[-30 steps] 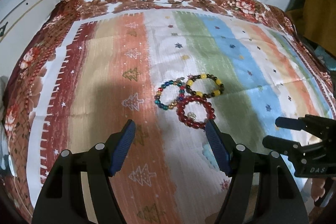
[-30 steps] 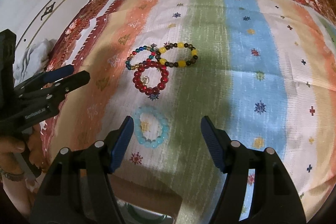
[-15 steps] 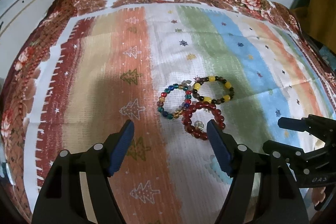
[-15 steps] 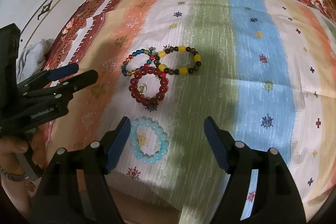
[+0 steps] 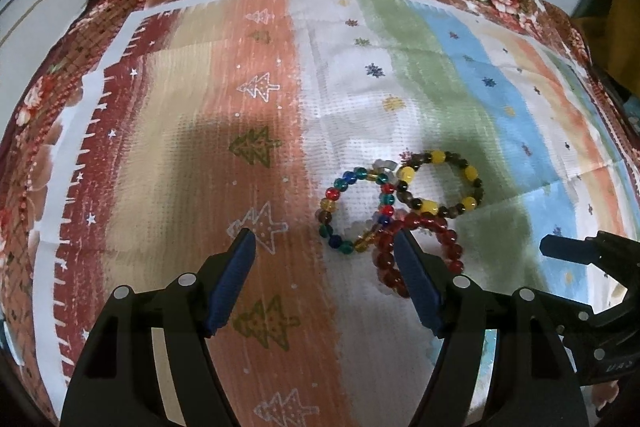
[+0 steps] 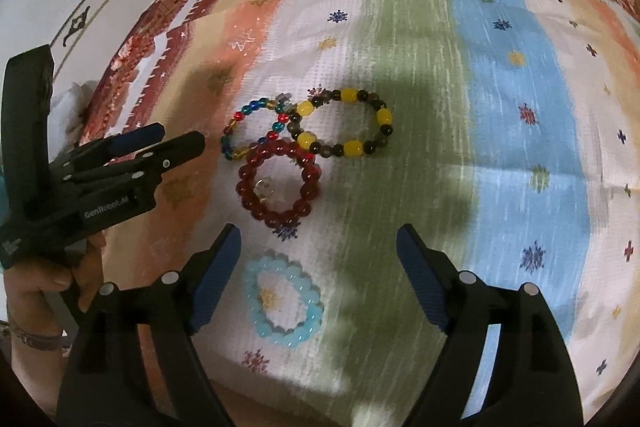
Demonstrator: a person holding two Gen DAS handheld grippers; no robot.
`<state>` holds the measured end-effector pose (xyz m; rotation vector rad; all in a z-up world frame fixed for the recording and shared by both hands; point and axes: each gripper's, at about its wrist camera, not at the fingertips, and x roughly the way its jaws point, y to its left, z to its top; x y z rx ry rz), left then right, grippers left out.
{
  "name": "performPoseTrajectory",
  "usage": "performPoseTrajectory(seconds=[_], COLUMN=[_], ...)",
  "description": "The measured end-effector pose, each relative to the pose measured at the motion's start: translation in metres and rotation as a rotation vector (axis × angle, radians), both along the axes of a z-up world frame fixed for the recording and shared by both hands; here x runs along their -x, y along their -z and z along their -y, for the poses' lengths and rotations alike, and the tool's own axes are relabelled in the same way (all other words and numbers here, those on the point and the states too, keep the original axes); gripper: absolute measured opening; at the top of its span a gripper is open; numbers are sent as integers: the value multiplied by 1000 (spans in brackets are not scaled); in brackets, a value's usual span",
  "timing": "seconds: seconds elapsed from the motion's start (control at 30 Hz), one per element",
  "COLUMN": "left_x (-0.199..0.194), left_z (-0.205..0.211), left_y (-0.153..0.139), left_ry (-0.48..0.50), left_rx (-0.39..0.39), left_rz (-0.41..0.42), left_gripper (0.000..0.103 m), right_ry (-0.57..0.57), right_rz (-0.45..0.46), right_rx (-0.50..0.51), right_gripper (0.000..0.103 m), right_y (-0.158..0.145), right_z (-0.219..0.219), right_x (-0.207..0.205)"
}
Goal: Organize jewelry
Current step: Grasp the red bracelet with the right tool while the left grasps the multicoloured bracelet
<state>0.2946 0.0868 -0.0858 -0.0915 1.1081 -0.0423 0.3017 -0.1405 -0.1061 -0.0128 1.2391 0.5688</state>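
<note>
four bracelets lie flat on the striped cloth point(image 6: 500, 107), centre frame: red bracelet point(image 6: 279, 182), multicolour bracelet point(image 6: 256, 129) and yellow-and-dark bracelet point(image 6: 344, 123) overlapping, light blue bracelet point(image 6: 282, 301) apart, lower down. left gripper point(image 5: 324, 255) gapes wide, empty, its right finger over the red beads. right gripper point(image 6: 318, 255) spread wide, empty.

Striped cloth point(image 6: 420, 27) with a flowered border, spread flat. Near the middle, three bead bracelets in a touching cluster: many-coloured bracelet point(image 6: 256, 129) toward the left edge, yellow-and-dark bracelet point(image 6: 344, 123) beside it, red bracelet point(image 6: 278, 183) just below, overlapping both. Pale blue bracelet point(image 6: 282, 301) apart, close to the near edge, beside the left finger of the right gripper point(image 6: 318, 275), jaws wide, nothing between. Left gripper point(image 6: 168, 143) by the left edge, held in a hand point(image 6: 48, 279), fingers spread.
</note>
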Motion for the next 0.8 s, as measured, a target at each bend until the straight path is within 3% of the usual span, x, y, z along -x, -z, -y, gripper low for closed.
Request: performPoseTrajectory(seconds=[0.43,0.67,0.8], left_x=[-20,-29,-29], left_z=[-6,-5,-6], left_y=[20,37,47], left_ry=[-9,-6,2], left_rx=[25,-6,-34], left_rz=[-45,-79,-89], left_gripper=[71,69,62], right_ry=[-4,-16,-27], right_rz=[-45,-47,-44], right_rx=[27,61,98], right_gripper=[78,70,62], right_y=[22,35,45], right_z=[-16,-27,-29], right_x=[-23,-33,-35])
